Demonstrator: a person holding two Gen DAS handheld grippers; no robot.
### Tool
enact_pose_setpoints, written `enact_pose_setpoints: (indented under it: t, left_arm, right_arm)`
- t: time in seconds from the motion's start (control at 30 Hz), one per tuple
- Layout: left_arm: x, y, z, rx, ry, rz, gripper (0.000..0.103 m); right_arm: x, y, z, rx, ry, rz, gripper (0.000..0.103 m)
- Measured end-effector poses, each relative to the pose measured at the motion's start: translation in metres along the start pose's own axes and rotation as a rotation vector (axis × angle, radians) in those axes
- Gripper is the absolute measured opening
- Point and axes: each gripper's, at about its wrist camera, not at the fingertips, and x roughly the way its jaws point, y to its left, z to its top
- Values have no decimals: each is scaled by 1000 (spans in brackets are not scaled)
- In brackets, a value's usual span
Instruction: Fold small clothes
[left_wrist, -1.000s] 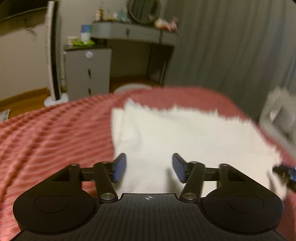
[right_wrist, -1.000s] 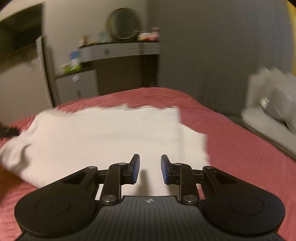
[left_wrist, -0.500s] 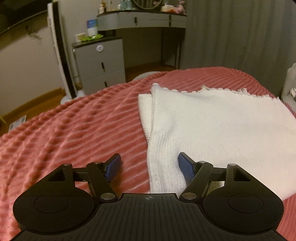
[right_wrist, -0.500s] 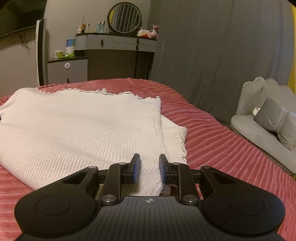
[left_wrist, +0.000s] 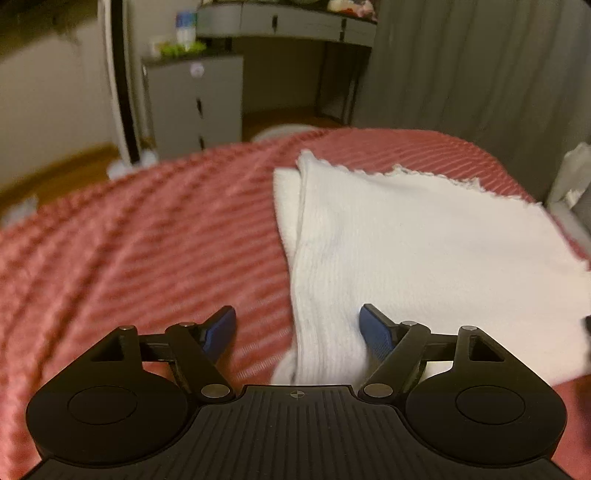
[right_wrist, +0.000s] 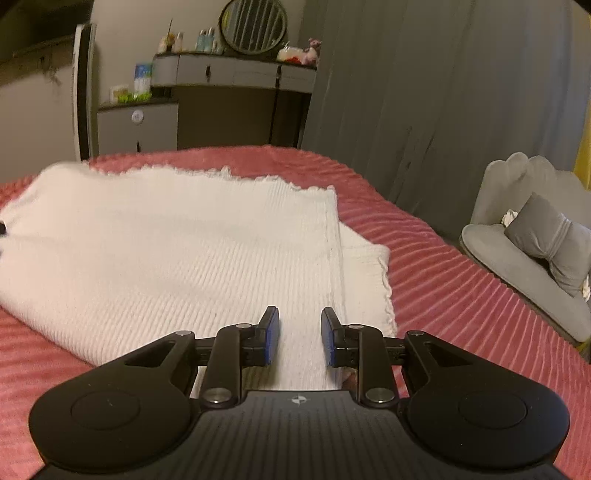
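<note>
On the bed (left_wrist: 129, 251), spread with a ribbed pink-red blanket, lies a white knitted garment (left_wrist: 424, 240), folded flat into a rough rectangle. Its far edge is scalloped, and a narrower layer of the same white knit sticks out from under it along each side.

Seen from the left wrist, the left tongs (left_wrist: 297, 328) hang over the garment's near left corner. Their jaws are opening and stand wide apart: one blue pad is above the bare blanket, the other above the white knit, with the garment's side edge running between them. Neither pad presses on the cloth.

Seen from the right wrist, the right tongs (right_wrist: 300, 334) sit over the near right part of the garment (right_wrist: 177, 251), just inside its right edge. Their jaws are opening slightly, with only a narrow gap between the blue pads; white knit shows in that gap, but the pads do not pinch it.

Beyond the bed stand a grey dressing table (right_wrist: 236, 74) with a round mirror (right_wrist: 253, 26) and bottles, a lower grey drawer cabinet (left_wrist: 194, 103), and a dark grey curtain (right_wrist: 424, 92). A grey armchair (right_wrist: 524, 236) with a cushion stands to the right of the bed.
</note>
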Motion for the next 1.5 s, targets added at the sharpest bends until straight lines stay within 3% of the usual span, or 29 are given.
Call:
enact_pose_setpoints:
  t: [0.1,0.3,0.4,0.67,0.8,0.9,1.0,1.13,1.2,1.33,1.5]
  left_arm:
    - [-2,13,-4,-66,51,-103,80]
    - [3,12,-12,-83,74,-161,79]
    - [7,11,-8,-121,78,-212,68]
    - [25,18,-1,-209,80,-256,72]
    - [30,26,2,-254,81,-295,56]
    - [35,36,1,-319,88,-319,50]
    - [40,41,1,-371,97,-333,53]
    - [46,47,4,-435,107,-365,53]
    - [49,52,5,-469,117,-365,41]
    - [44,49,12,-436,126,-347,27]
    - [21,32,34,-367,96,-314,23]
  right_arm:
    - [-9,2,3,2,-29,0,24]
    - [-26,23,-8,22,-59,95,24]
    - [-34,37,-13,33,-73,139,24]
    - [-34,72,-6,29,-76,233,24]
    - [-29,89,-3,24,-67,268,24]
    - [-28,99,-2,6,-73,278,24]
    - [-12,107,-4,-19,-2,272,25]
    - [-15,102,-1,19,8,283,24]
    - [-24,96,-3,36,-13,281,25]
    - [-39,77,-14,81,-43,228,25]
    - [-45,46,-25,131,-31,164,25]
